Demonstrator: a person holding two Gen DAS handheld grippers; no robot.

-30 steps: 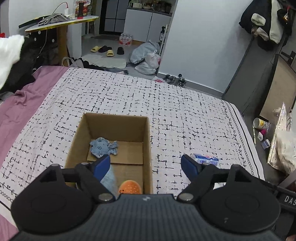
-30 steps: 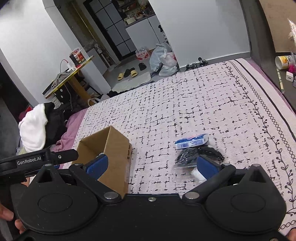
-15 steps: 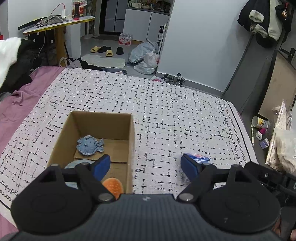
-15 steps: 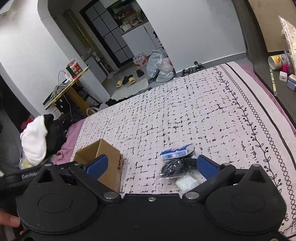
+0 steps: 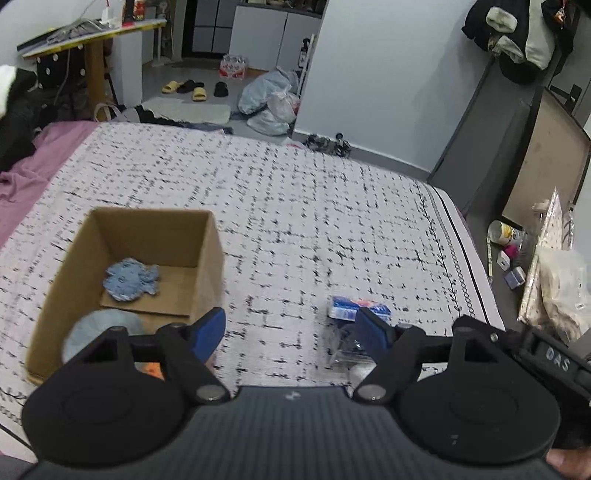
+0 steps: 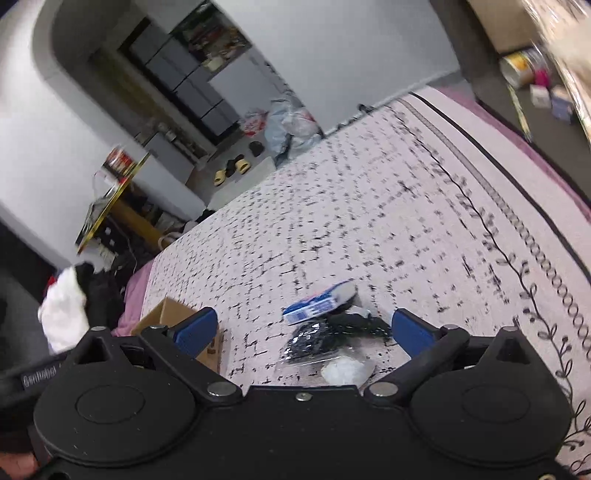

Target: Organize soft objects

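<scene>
Left tongs (image 5: 291,326) are closing on nothing beside the cardboard box (image 5: 207,254), now shifted leftward; right tongs (image 6: 301,328) are gaping over the tissue pack (image 6: 317,304), with open bedspread (image 5: 314,206) beyond.

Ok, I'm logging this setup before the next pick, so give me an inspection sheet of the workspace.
Surface: bedspread, white with black dashes.
Job's things: cardboard box open, holding a blue plush, a grey-blue item and an orange item; blue-white packet, black item in clear bag and white wad lie together on the bedspread.
Clutter: slippers, plastic bags on floor.
Grippers: left gripper closing, nothing between its jaws; right gripper open over the pile.
Cables: cord at the desk.
Surroundings: hung clothes.
</scene>
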